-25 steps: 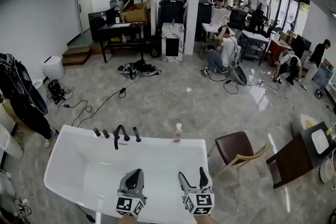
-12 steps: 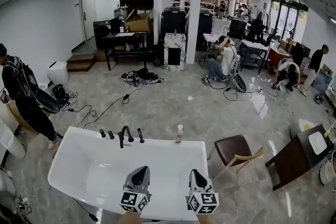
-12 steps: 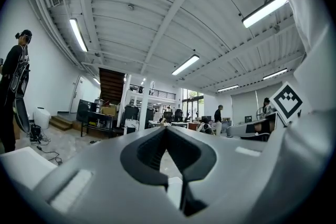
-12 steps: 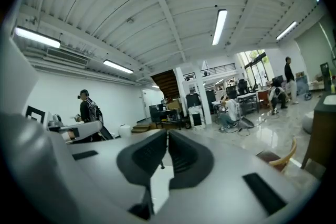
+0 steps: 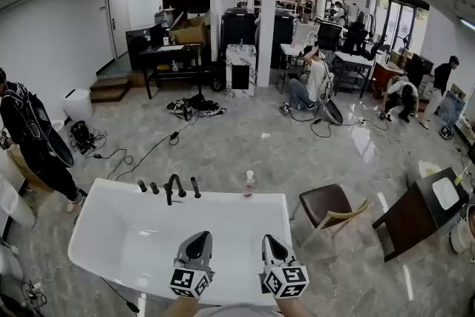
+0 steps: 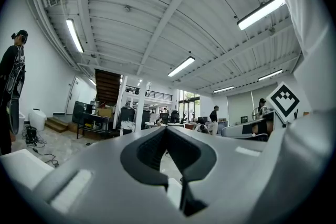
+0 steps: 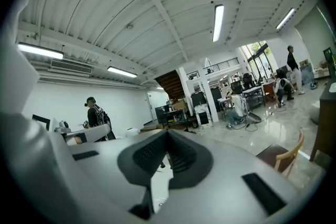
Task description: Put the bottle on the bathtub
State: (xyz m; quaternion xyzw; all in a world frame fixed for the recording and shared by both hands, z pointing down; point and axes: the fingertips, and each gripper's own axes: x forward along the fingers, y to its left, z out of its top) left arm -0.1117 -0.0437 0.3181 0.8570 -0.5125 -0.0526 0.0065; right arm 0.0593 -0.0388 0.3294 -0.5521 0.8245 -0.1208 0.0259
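Observation:
A small clear bottle (image 5: 249,183) with a pale cap stands upright on the far rim of the white bathtub (image 5: 111,213), to the right of the black taps (image 5: 171,188). My left gripper (image 5: 199,240) and right gripper (image 5: 268,243) hover side by side over the tub's near edge, well short of the bottle. Both are shut with nothing between the jaws. In the left gripper view (image 6: 166,128) and the right gripper view (image 7: 168,132) the jaws meet at their tips and point up toward the ceiling; the bottle is hidden there.
A brown chair (image 5: 330,209) stands right of the tub, with a dark table (image 5: 420,213) beyond it. A person in black (image 5: 33,137) stands at the left. Cables (image 5: 141,148) lie on the marble floor, and several people work near desks at the back.
The right gripper's jaws, open a second ago, have shut. Both grippers have stayed low over the tub's near edge while the head view shifted slightly.

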